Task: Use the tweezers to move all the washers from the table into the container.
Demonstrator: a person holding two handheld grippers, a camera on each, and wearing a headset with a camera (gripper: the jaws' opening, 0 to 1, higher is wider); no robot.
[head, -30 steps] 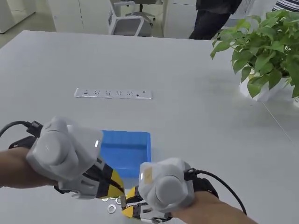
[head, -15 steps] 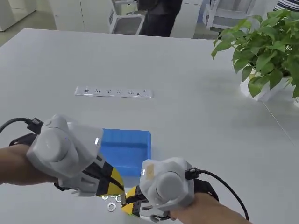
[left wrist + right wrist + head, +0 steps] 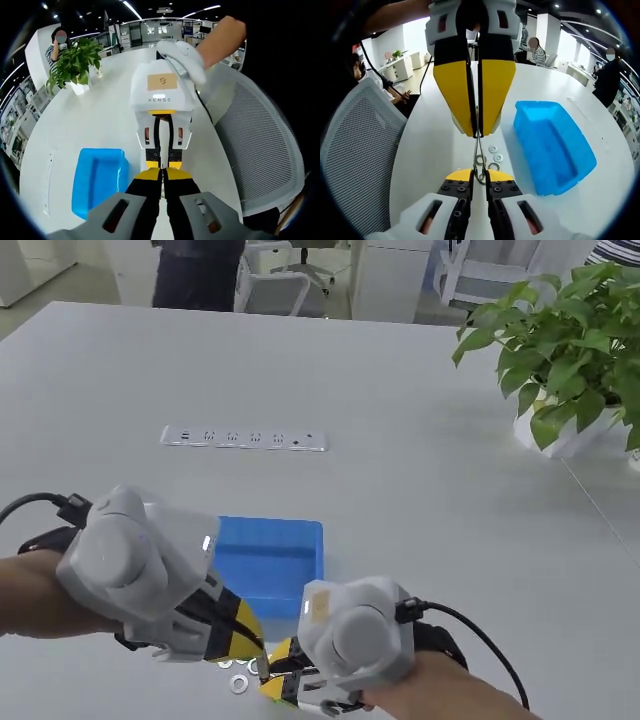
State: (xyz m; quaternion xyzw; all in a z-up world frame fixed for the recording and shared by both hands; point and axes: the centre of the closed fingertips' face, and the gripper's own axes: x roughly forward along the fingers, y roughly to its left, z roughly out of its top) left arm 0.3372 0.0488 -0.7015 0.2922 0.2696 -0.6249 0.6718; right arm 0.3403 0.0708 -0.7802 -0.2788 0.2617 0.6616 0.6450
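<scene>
On the table [image 3: 420, 490], the blue container [image 3: 550, 145] is lying off to one side of both grippers, its long side running roughly along the tweezers [image 3: 478, 150]. The left gripper [image 3: 479, 131] and right gripper [image 3: 479, 176] are meeting nose to nose, each clamping the tweezers, which are spanning between them. The washers [image 3: 495, 158] are sitting just beside the tweezers, toward the container.

Container [image 3: 270, 555] blue; washers [image 3: 494, 166], tweezers [image 3: 478, 150] silver; table [image 3: 400, 390] pale grey; plant [image 3: 570, 330] green.
</scene>
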